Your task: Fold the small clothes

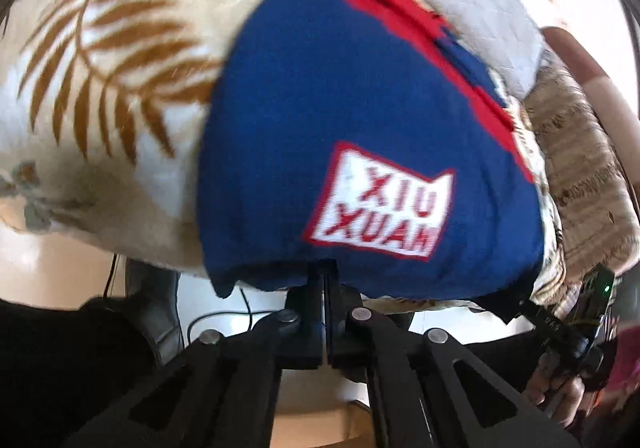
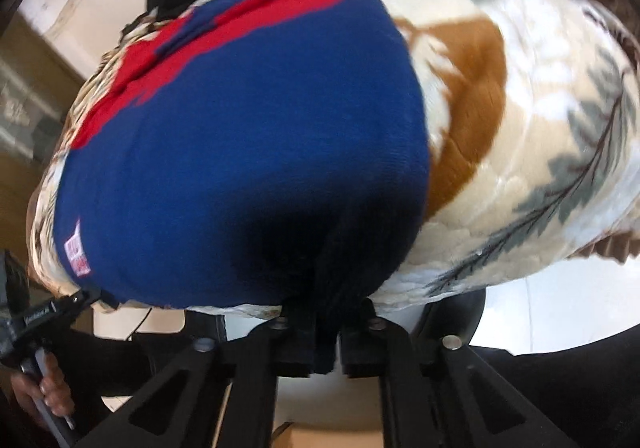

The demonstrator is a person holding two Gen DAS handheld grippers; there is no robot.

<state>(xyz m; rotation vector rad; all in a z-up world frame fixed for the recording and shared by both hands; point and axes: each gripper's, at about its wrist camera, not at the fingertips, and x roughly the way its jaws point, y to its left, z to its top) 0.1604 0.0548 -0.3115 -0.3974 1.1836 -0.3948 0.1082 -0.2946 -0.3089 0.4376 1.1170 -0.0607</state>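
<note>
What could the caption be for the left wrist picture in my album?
Left gripper shut on the near edge of a blue and red garment lying on a leaf-print blanket.

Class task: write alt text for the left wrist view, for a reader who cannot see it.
The left gripper is shut on the near edge of a blue knitted garment with red trim and a white "XIU XUAN" patch. It lies on a cream blanket printed with brown leaves.

The right claw [image 2: 326,332] pinches the near hem of a blue-and-red knitted garment [image 2: 248,152]. It lies on a leaf-patterned fleece blanket [image 2: 540,136]. The left claw [image 2: 86,298] grips its far-left corner.
</note>
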